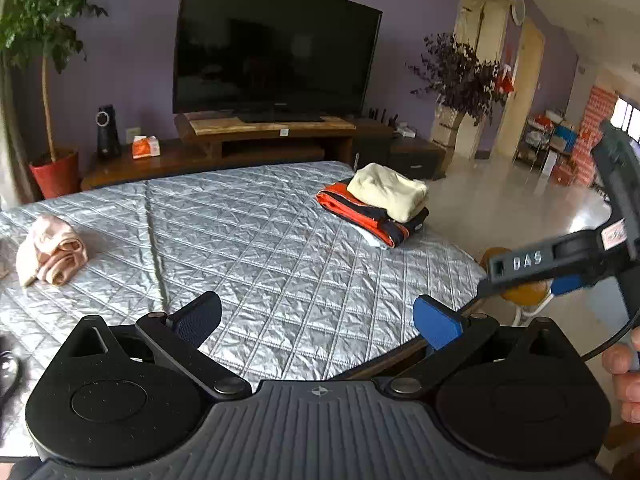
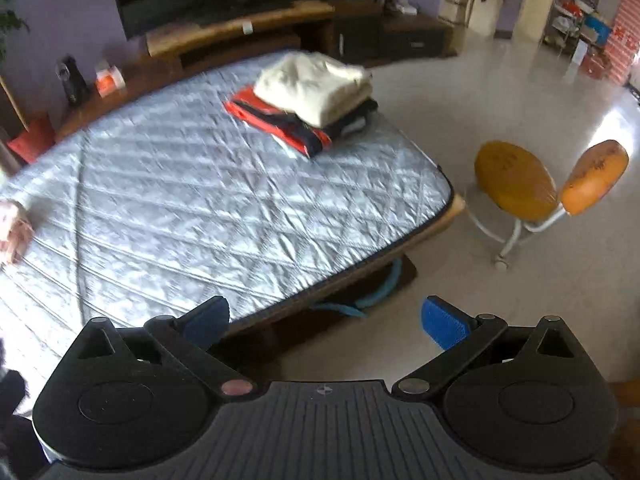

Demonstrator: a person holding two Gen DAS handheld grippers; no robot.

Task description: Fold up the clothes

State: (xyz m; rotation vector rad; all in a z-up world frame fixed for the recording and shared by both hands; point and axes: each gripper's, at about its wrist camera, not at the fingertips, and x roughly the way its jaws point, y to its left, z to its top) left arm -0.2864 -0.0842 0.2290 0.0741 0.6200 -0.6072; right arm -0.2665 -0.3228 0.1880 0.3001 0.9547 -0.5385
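Left gripper [image 1: 318, 318] is hanging with fingers spread, empty, over the near mattress [image 1: 248, 240] edge. Right gripper [image 2: 326, 322] is also gaping, empty, hovering off the mattress corner above the floor [image 2: 460, 120]. Pink garment [image 1: 50, 250] is lying crumpled at far left. Folded stack [image 1: 378, 202], cream on orange-navy, is sitting at the far right corner. TV [image 1: 276, 48], plant [image 1: 44, 40], stool [image 2: 516, 186] are standing around.
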